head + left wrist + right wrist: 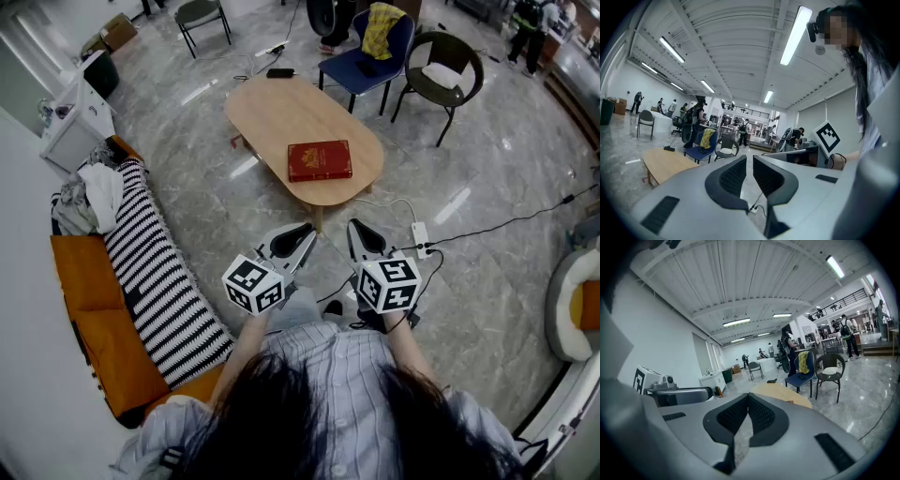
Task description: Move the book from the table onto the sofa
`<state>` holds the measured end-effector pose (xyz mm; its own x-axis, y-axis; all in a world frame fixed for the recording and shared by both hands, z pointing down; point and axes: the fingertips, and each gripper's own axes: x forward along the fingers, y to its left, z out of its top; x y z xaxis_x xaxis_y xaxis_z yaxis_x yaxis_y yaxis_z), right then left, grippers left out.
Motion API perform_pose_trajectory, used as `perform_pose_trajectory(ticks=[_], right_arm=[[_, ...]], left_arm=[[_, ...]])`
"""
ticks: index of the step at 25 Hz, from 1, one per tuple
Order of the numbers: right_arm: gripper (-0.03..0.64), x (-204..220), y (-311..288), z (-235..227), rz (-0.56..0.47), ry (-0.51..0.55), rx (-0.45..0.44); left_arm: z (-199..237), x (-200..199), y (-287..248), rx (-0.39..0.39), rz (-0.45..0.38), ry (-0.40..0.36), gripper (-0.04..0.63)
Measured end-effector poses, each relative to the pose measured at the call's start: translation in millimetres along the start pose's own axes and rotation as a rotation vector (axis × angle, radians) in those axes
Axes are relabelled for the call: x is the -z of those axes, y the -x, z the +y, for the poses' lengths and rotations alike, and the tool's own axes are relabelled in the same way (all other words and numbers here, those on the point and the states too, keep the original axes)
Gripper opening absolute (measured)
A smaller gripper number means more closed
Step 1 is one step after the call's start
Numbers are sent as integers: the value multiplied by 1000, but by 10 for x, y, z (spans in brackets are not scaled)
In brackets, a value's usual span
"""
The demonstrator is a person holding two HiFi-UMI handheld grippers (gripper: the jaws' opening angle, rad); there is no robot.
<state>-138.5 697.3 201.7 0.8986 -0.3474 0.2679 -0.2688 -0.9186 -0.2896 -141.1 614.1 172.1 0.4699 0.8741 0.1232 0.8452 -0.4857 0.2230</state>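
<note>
A red book (pixel 319 160) lies flat near the front end of the oval wooden table (pixel 277 111). The orange sofa (pixel 86 281) runs along the left, with a black-and-white striped blanket (pixel 159 272) over it. My left gripper (pixel 304 231) and right gripper (pixel 357 226) hang side by side above the floor, short of the table and the book, both shut and empty. In the left gripper view the left gripper (pixel 749 158) points past the table (pixel 663 161). The right gripper (pixel 748 396) faces the table (pixel 785 393) in its own view.
A heap of clothes (pixel 89 197) lies at the sofa's far end, beside a white cabinet (pixel 77 120). Beyond the table stand a blue chair with a yellow cloth (pixel 370 47) and a dark round chair (pixel 442 70). A power strip with cables (pixel 420 239) lies on the floor.
</note>
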Motion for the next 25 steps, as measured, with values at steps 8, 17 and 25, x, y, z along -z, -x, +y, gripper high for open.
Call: perform_pose_trajectory(ticks=[8, 17, 25], right_arm=[[18, 78, -46, 153, 14, 2, -7], [21, 85, -223, 240, 2, 11, -37], [21, 53, -528, -30, 27, -5, -7]], left_arm=[[23, 136, 257, -32, 24, 37, 37], [187, 234, 302, -43, 54, 52, 37], [419, 306, -28, -15, 155, -37, 37]])
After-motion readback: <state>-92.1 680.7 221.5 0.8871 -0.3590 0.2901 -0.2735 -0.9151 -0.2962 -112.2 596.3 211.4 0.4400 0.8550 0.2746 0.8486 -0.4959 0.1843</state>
